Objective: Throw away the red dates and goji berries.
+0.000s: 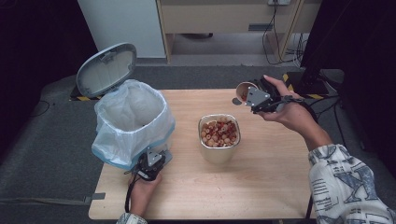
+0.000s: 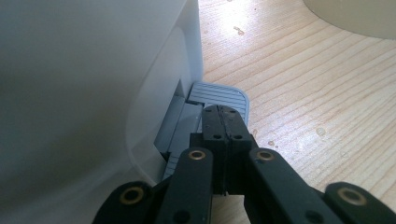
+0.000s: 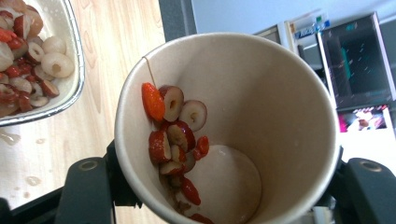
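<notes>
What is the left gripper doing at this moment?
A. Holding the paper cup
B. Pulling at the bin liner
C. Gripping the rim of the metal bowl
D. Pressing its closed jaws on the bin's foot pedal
D: the left gripper has its jaws shut together with their tips on the grey pedal at the foot of the bin, whose lid stands open.
</notes>
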{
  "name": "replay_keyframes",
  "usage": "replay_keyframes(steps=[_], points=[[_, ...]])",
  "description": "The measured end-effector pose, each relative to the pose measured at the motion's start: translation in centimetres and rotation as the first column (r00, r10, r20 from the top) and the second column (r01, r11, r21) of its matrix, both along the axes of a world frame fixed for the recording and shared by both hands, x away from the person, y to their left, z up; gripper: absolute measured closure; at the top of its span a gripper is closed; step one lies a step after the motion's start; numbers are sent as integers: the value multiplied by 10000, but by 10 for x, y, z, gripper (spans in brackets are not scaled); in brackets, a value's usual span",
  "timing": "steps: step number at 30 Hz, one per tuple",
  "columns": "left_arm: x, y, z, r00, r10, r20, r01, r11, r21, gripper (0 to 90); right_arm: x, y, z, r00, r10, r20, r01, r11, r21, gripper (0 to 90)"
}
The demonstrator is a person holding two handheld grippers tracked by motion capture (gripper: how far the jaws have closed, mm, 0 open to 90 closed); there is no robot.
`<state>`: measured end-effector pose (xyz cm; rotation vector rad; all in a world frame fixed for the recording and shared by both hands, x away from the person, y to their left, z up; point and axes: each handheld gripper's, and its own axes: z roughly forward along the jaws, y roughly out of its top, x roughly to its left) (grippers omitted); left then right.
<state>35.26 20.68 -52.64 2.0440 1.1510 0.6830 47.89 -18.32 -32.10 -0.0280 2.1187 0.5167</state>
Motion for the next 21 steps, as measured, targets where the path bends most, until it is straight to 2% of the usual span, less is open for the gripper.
replay_keyframes(steps=[5, 10, 11, 16, 21], points=[[0, 0, 0, 10000, -8, -12, 8, 10000, 27, 891, 4, -15, 1, 9981, -347, -507, 388, 9959, 818, 328], [0, 0, 0, 10000, -12, -13, 12, 10000, 30, 890, 7, -28, 1, 9922, -627, -1080, 788, 9853, 1518, 327], [0, 0, 0, 10000, -9, -14, 9, 10000, 24, 891, 7, -31, 1, 9892, -695, -1293, 911, 9813, 1694, 327], [0, 0, 0, 10000, -14, -17, 14, 10000, 32, 890, 9, -40, -1, 9814, -785, -1752, 1171, 9680, 2219, 326], [0, 0, 0, 10000, -17, -23, 17, 10000, 35, 890, 10, -47, -5, 9687, -786, -2356, 1439, 9507, 2746, 322]])
